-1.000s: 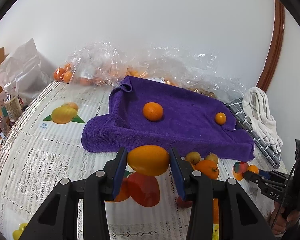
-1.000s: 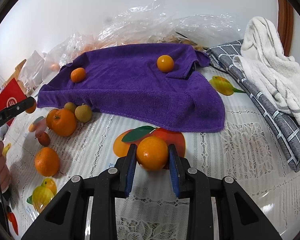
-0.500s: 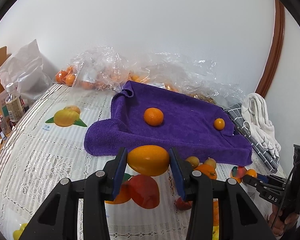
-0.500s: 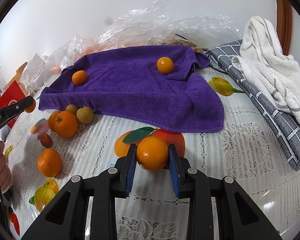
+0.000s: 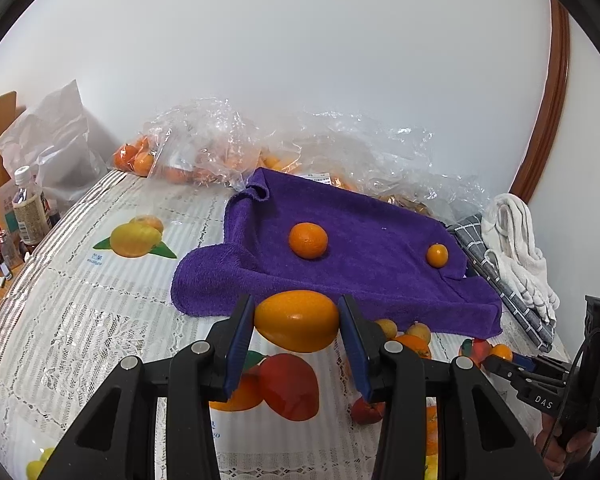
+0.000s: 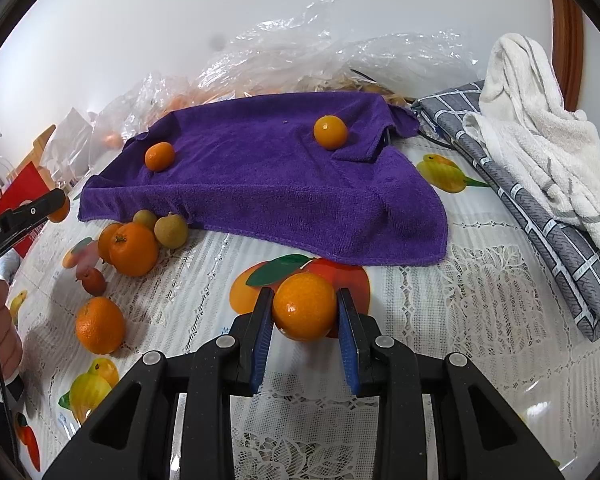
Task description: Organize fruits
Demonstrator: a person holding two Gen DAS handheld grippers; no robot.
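My left gripper is shut on an oval yellow-orange fruit, held above the tablecloth in front of a purple towel. On that towel lie a tangerine and a small kumquat. My right gripper is shut on a round orange just short of the purple towel, which also carries the tangerine and kumquat. Loose fruit lies left of it: two oranges, two longans, a small red fruit.
Clear plastic bags with more oranges line the wall behind the towel. A grey checked cloth and white towel lie at the right. A bottle stands at the table's left edge. The tablecloth has printed fruit pictures.
In the left wrist view the scene has slid slightly downward, showing more wall and bags. Both grips are unchanged and the fruits on the towel have not moved.
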